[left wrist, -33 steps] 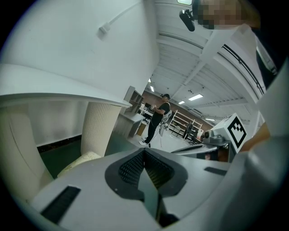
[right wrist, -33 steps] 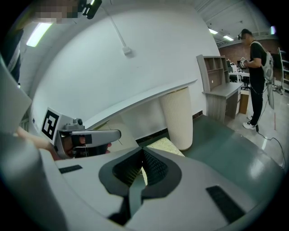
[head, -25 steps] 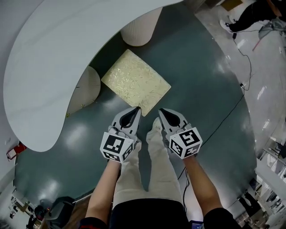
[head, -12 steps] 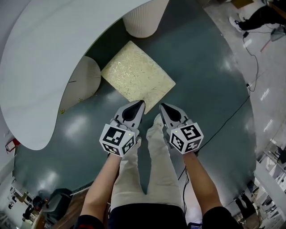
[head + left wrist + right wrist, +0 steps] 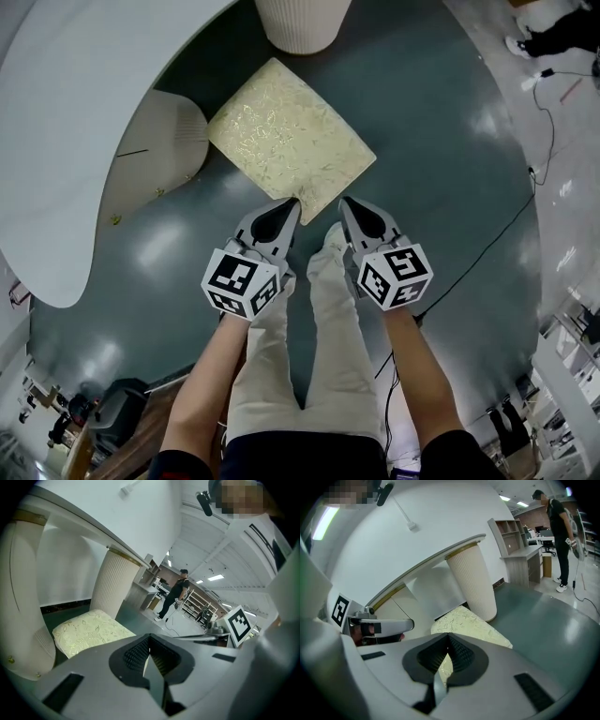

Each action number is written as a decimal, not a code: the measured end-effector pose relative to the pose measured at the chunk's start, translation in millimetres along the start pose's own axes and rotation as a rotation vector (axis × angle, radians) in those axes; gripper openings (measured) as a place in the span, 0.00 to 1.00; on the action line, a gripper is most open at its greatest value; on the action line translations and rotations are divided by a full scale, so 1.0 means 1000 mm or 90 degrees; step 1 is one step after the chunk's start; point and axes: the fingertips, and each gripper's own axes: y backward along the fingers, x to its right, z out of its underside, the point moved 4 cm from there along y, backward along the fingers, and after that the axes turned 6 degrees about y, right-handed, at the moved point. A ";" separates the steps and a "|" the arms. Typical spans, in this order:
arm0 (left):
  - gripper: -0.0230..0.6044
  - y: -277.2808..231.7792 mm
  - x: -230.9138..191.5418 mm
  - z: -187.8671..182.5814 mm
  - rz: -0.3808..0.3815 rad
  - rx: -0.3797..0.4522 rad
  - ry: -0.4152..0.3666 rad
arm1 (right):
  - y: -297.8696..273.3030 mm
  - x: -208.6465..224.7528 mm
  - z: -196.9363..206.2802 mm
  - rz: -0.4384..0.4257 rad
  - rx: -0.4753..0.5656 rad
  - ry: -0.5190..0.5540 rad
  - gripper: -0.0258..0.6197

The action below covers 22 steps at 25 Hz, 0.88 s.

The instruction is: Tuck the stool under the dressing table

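The stool [image 5: 291, 141], a square seat with a pale yellow floral cushion, stands on the dark green floor, partly under the curved white dressing table [image 5: 66, 150] and between its two ribbed cream legs [image 5: 300, 23] [image 5: 155, 145]. My left gripper [image 5: 286, 206] is shut and holds nothing, its tip at the stool's near edge. My right gripper [image 5: 349, 204] is also shut and bare, just right of the stool's near corner. The left gripper view has the cushion [image 5: 89, 630] ahead of the shut jaws. In the right gripper view the cushion [image 5: 464, 620] lies in front of a ribbed leg [image 5: 476, 581].
My own legs [image 5: 300, 337] stand behind the grippers. A black cable [image 5: 487, 234] runs across the floor at right. A person [image 5: 558, 536] stands far off by desks and shelves. The table's left leg [image 5: 23, 597] is close on the left.
Both grippers have moved forward to the stool's near edge, staying shut. The view has shifted so the stool and table sit higher; the stool has not visibly moved relative to the table.
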 end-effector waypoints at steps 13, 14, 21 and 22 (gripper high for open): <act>0.05 -0.015 -0.023 0.033 -0.025 -0.005 0.005 | -0.030 0.022 0.061 0.012 -0.053 -0.011 0.05; 0.05 -0.015 -0.025 0.036 -0.028 -0.007 0.005 | -0.033 0.025 0.065 0.013 -0.059 -0.010 0.05; 0.05 -0.021 -0.035 0.051 -0.038 -0.009 0.017 | -0.052 0.042 0.090 0.024 -0.099 -0.007 0.05; 0.05 -0.022 -0.036 0.051 -0.041 -0.007 0.018 | -0.054 0.044 0.092 0.024 -0.103 -0.004 0.05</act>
